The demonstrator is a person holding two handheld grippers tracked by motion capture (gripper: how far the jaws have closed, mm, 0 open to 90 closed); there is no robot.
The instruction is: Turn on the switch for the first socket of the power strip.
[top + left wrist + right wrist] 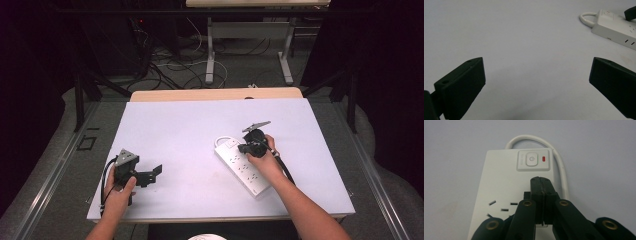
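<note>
A white power strip (244, 166) lies slanted on the white table, right of centre, with its cord looping out at the far end. My right gripper (248, 146) hovers over that end. In the right gripper view its jaws are pressed together, tips (541, 181) just short of the power button (532, 160); a small red light (543, 158) glows beside the button. Nothing is held between them. My left gripper (152, 172) rests near the table's front left with jaws spread wide; its own view shows bare table between them and the power strip (616, 27) far off at upper right.
The white table top (190, 130) spans most of the high view, with a wooden edge at the back. Beyond it stand another table's legs (210, 55) and loose cables (170, 65) on the floor.
</note>
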